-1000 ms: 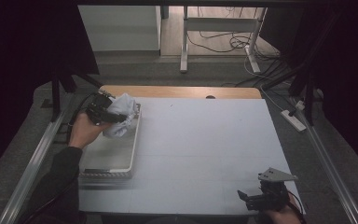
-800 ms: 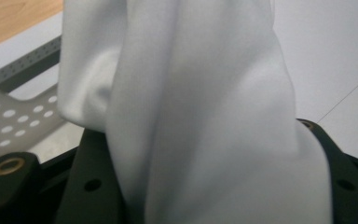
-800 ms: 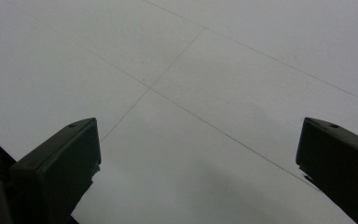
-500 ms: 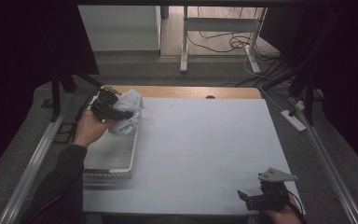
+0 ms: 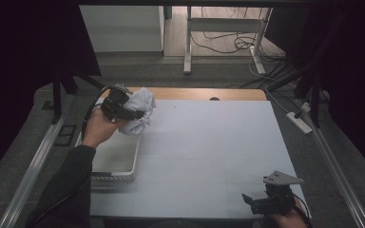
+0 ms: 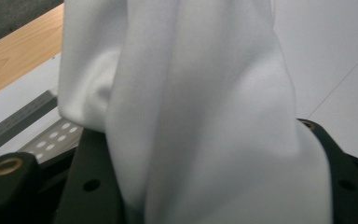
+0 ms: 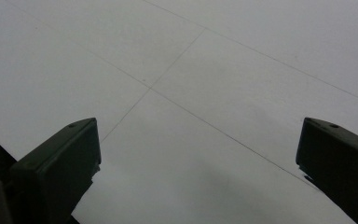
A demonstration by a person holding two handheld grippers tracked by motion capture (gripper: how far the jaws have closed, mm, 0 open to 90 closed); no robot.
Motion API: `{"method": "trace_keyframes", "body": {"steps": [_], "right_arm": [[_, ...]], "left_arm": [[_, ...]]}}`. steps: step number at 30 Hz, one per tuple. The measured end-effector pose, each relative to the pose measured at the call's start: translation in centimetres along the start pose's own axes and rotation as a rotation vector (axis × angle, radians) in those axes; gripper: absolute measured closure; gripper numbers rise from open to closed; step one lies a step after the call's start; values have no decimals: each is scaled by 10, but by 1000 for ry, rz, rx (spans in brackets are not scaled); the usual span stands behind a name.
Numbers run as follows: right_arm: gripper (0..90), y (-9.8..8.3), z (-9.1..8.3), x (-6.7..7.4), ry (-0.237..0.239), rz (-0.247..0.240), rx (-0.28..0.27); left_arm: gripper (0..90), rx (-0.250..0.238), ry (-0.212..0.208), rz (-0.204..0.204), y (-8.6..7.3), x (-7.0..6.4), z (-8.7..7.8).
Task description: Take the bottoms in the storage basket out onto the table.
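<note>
The left gripper (image 5: pixel 135 114) holds a bunched white cloth (image 5: pixel 138 111) clamped between its fingers above the far end of the grey tray (image 5: pixel 116 164); the right gripper (image 5: pixel 249 202) waits wide open and empty over the bench (image 5: pixel 209 142). Laying the cloth out apparently remains.

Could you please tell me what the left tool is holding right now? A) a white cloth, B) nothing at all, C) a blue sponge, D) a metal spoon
A: the left tool is shut on a bunched white cloth lifted above the far end of the tray, and the left gripper view has that cloth pinched between its jaws.
</note>
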State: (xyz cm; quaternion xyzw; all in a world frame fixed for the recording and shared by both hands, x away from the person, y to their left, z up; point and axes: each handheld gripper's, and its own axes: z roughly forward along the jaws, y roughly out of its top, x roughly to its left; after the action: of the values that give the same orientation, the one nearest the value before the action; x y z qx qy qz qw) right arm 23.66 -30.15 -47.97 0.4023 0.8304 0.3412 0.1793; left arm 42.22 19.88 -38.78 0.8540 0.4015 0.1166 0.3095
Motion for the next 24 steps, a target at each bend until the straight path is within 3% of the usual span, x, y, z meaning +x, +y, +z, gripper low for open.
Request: {"method": "trace_keyframes", "body": {"steps": [24], "right_arm": [[2, 0, 0, 2, -3, -16, 5]], "left_arm": [[522, -8, -75, 85, 30, -40, 26]]}}
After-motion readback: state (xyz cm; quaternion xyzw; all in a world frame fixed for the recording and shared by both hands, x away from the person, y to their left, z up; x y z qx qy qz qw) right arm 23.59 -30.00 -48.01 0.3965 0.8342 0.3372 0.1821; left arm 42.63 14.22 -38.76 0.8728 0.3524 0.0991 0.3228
